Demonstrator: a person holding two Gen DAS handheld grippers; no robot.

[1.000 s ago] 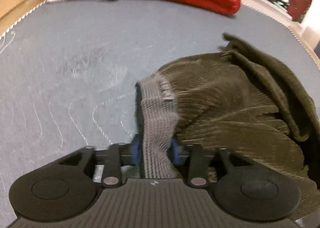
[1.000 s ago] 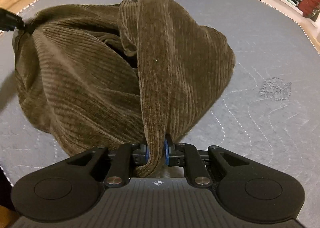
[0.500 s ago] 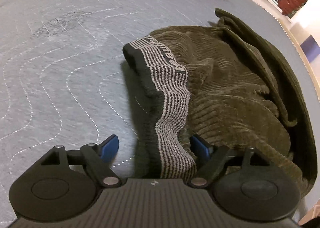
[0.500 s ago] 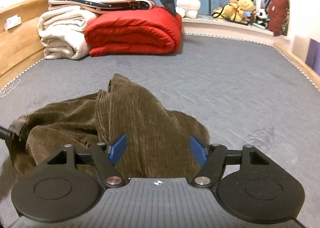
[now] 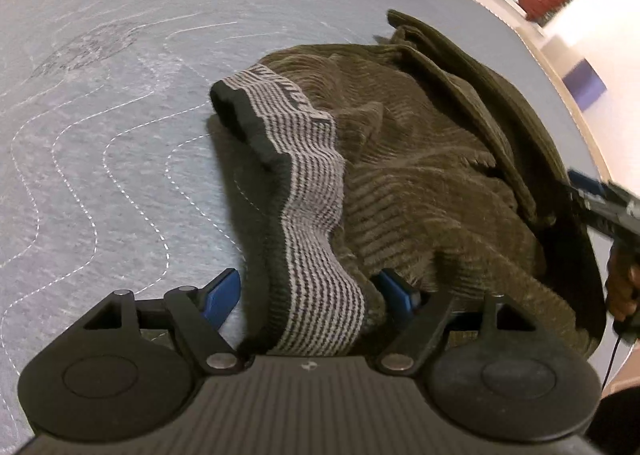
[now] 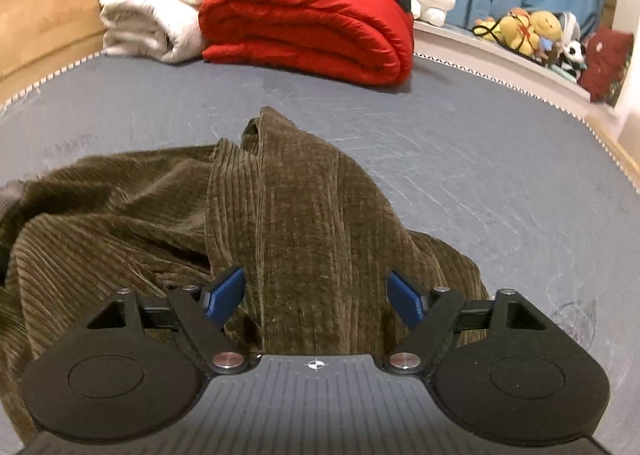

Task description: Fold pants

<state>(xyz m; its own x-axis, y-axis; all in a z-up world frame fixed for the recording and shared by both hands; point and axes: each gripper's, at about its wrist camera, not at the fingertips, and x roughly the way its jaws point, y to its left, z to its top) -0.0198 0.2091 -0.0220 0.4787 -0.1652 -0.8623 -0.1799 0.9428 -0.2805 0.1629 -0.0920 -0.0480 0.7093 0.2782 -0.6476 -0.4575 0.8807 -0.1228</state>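
Olive-brown corduroy pants [image 5: 420,175] lie bunched on the grey quilted mattress [image 5: 100,115]. Their grey striped waistband [image 5: 312,183] runs toward my left gripper [image 5: 310,295], which is open with the band lying loose between its blue pads. In the right wrist view the pants [image 6: 304,223] form a raised fold running between the fingers of my right gripper [image 6: 316,295], which is open and grips nothing. The right gripper also shows at the right edge of the left wrist view [image 5: 604,207].
A folded red duvet [image 6: 312,27] and a cream blanket [image 6: 152,11] sit at the far end of the mattress. A wooden bed frame [image 6: 44,15] is at the left. Plush toys [image 6: 524,31] line a ledge at the back right.
Both grippers were shut on the pants one second ago and have opened, letting the cloth drop onto the mattress. The right gripper has tilted up toward the room.
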